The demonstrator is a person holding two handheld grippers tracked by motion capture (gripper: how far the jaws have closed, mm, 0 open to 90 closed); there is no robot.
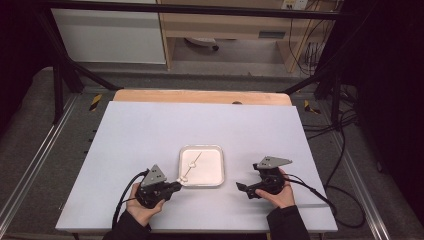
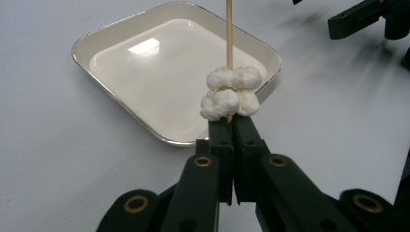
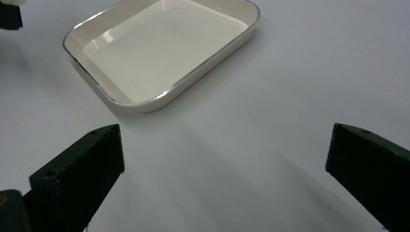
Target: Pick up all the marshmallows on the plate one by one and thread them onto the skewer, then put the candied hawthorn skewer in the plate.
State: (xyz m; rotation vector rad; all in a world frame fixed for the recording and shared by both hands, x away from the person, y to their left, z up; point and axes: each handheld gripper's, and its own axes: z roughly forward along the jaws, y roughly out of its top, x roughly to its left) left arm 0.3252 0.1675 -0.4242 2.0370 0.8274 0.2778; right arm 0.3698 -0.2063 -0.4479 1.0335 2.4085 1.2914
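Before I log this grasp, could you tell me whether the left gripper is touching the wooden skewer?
Touching. In the left gripper view the left gripper has its jaws shut on the lower end of the skewer, just below the white puffs.

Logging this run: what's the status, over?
Left gripper shut on wooden skewer, two marshmallows threaded, held over white tray. Right gripper open, empty, beside tray. Nothing in the way.
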